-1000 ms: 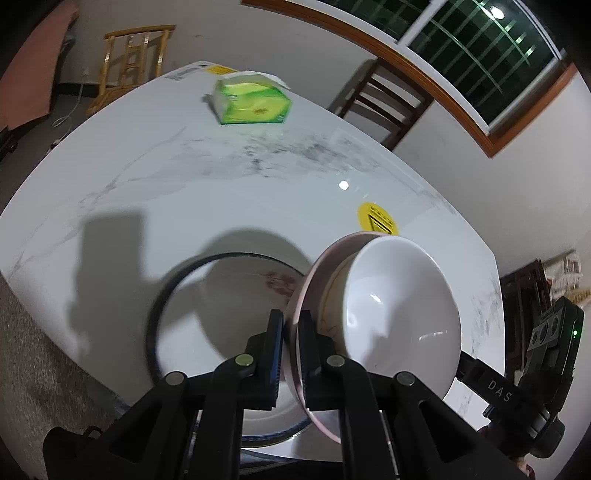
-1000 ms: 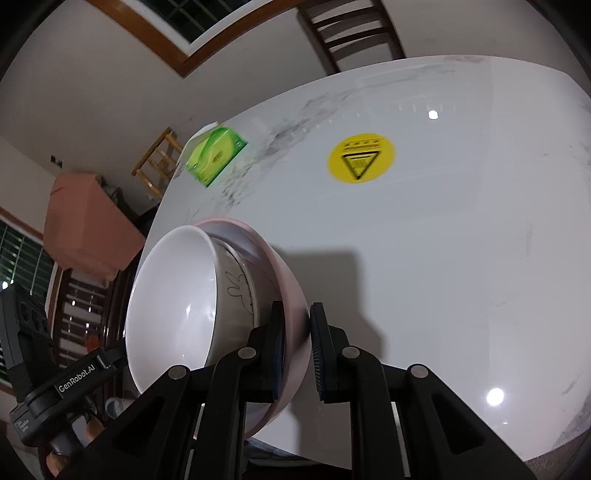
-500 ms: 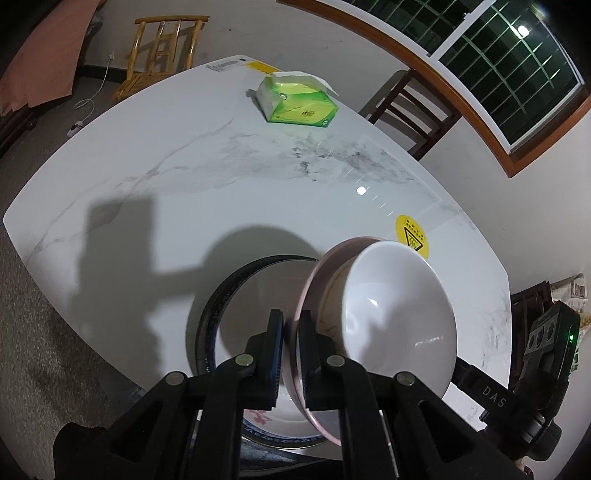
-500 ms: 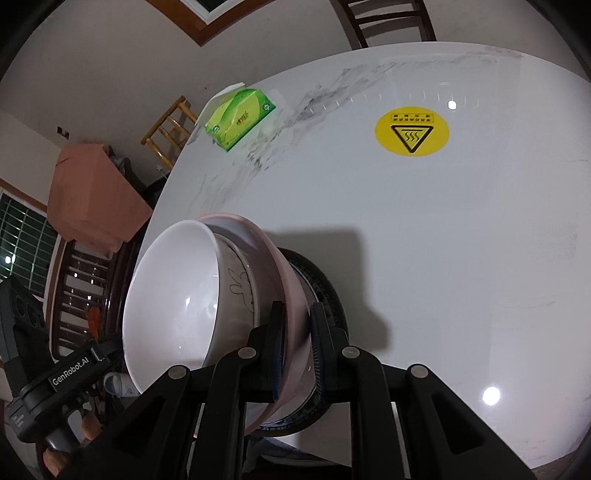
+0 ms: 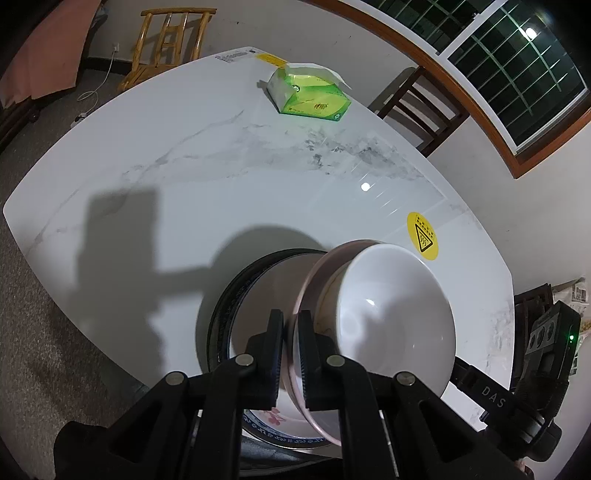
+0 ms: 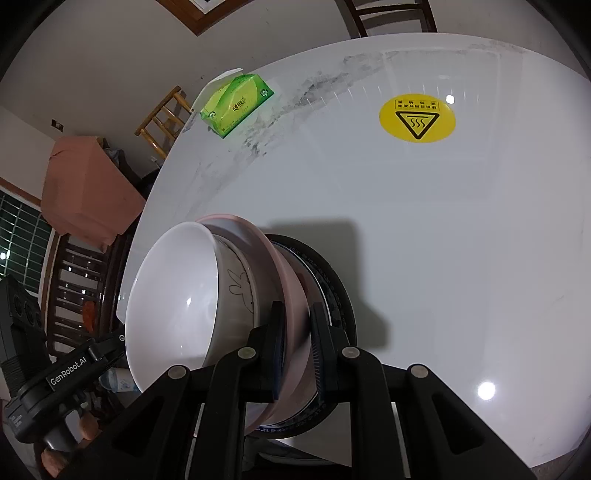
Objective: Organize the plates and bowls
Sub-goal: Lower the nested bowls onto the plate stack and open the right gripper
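You have carried the nested bowls back over the table until the dark-rimmed plate sits beneath them. Both tongs, left and right, pinch the pink bowl rim, white bowl inside; touchdown is probably near.

You have two bowls nested together, a white bowl inside a pink bowl; one plate with a dark patterned rim lies under them; one green tissue box sits at the far side of the one marble table; one yellow sticker marks the tabletop; three chairs show beyond it, one light wooden chair and two dark.
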